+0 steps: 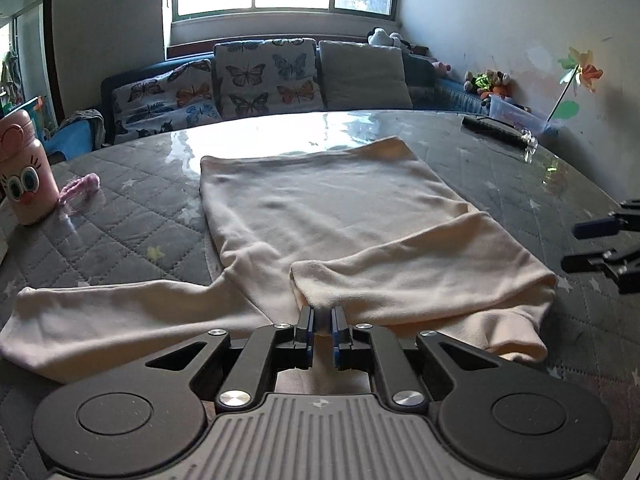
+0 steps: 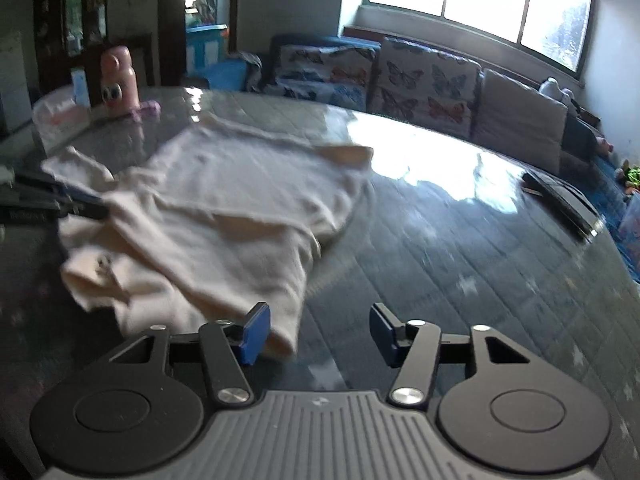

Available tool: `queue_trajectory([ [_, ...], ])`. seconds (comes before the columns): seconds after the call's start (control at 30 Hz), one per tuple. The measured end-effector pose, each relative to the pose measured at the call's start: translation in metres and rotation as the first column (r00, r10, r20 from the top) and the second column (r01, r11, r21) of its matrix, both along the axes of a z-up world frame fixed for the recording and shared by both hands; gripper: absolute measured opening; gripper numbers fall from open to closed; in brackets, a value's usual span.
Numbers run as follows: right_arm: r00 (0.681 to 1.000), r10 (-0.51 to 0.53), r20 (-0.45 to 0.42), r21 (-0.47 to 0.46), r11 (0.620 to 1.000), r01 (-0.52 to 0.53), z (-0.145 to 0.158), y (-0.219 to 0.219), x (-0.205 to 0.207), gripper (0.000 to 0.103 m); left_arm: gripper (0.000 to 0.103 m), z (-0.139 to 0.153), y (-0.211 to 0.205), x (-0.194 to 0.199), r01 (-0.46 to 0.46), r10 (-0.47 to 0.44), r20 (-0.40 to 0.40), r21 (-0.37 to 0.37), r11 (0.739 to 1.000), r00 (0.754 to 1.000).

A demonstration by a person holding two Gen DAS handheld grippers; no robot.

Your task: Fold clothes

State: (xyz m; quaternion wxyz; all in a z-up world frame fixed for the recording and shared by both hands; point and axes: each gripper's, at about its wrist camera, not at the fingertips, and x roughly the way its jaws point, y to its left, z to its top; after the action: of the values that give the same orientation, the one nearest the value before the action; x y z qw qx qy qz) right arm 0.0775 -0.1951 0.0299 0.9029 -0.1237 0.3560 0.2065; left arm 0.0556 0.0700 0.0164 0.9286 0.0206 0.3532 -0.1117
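Soft, light cream shirt (image 1: 320,216) flat on worktop (image 1: 520,168), ahead of left gripper (image 1: 322,322): jaws pinching sleeve cuff (image 1: 310,280). Right gripper (image 2: 318,330) jaws spread, holding nothing. Best held at hems, cuffs.

Motion blur smears the whole right wrist view: the cream shirt (image 2: 224,216) shows no clear seams, and the small mark near its lower left fold can't be read. At the left edge, the left gripper (image 2: 84,204) is cut off, only dark fingers showing, blurred. In the left wrist view, the right gripper (image 1: 600,244) is sliced by the right edge of the frame. The pink bottle (image 1: 22,168) loses its left side to the frame. The left gripper's own body hides the shirt's near hem at bottom centre.
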Motion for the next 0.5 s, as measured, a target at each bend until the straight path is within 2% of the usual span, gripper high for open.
queue_trajectory([
  [0.13, 0.999, 0.034, -0.013, 0.060, 0.998, -0.033, 0.000, 0.016, 0.019, 0.031, 0.009, 0.003, 0.002, -0.001, -0.004, 0.004, 0.008, 0.003, 1.000, 1.000],
  [0.23, 0.998, 0.057, -0.025, 0.087, 0.995, -0.055, -0.005, 0.027, 0.032, 0.027, 0.009, 0.005, 0.003, -0.001, -0.008, 0.008, 0.014, 0.005, 1.000, 1.000],
  [0.5, 0.996, 0.051, -0.069, 0.095, 0.995, -0.044, -0.033, 0.038, 0.053, 0.027, 0.012, -0.007, 0.009, 0.000, -0.017, 0.017, -0.036, -0.011, 1.000, 0.999],
])
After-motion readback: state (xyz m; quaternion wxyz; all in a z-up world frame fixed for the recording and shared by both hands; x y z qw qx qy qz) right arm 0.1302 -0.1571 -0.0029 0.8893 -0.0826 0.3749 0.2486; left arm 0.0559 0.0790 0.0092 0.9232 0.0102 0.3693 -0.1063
